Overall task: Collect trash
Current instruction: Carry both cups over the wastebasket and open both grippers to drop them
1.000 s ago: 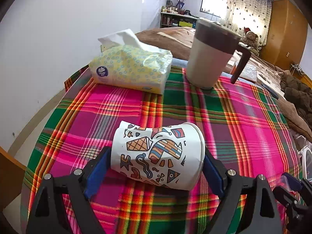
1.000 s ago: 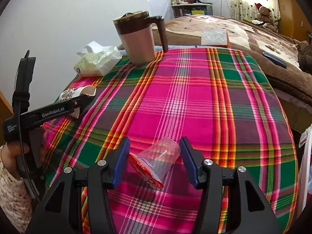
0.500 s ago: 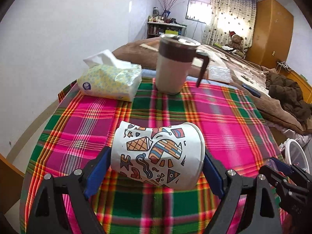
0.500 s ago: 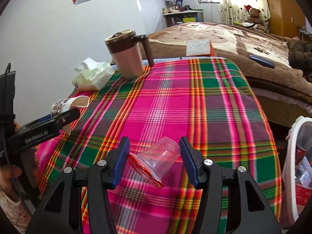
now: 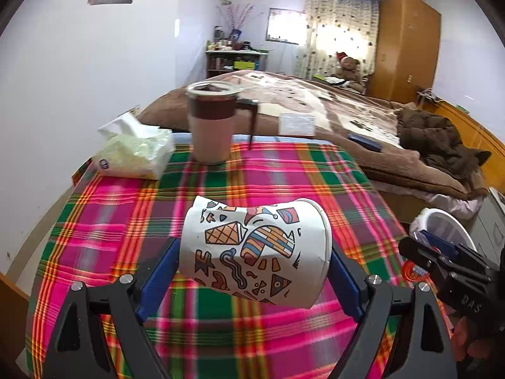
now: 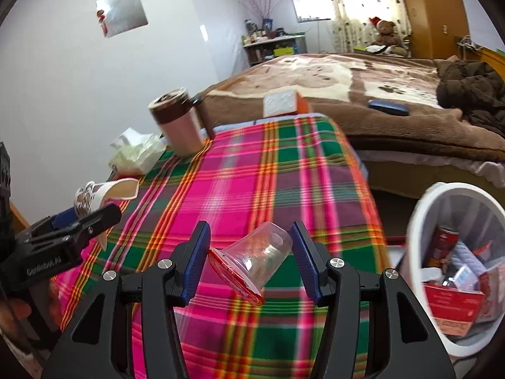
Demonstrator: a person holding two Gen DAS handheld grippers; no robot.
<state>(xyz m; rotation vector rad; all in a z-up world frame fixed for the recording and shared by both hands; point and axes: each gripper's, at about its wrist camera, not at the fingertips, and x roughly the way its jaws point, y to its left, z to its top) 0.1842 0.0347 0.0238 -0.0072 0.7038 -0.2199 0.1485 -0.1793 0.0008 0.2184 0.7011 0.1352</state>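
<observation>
Where plaid cloth covers the worktop (image 5: pixel 104 237), with a brown-blanketed bed (image 6: pixel 394 117) behind: tissue pack (image 5: pixel 135 154) and lidded mug (image 5: pixel 211 123) at the far edge. White trash bin (image 6: pixel 419 221) just off the right side, part-filled. Left gripper (image 5: pixel 252 268) clamped wide around a crumpled patterned paper cup (image 5: pixel 255 249), lifted sideways. Right gripper (image 6: pixel 249 259) half-closed on a clear plastic cup (image 6: pixel 258 259), red-rimmed, tilted, near the bin.

Plaid table (image 5: pixel 104 221): mug (image 5: pixel 210 126), apparently tissues (image 5: pixel 135 154)
</observation>
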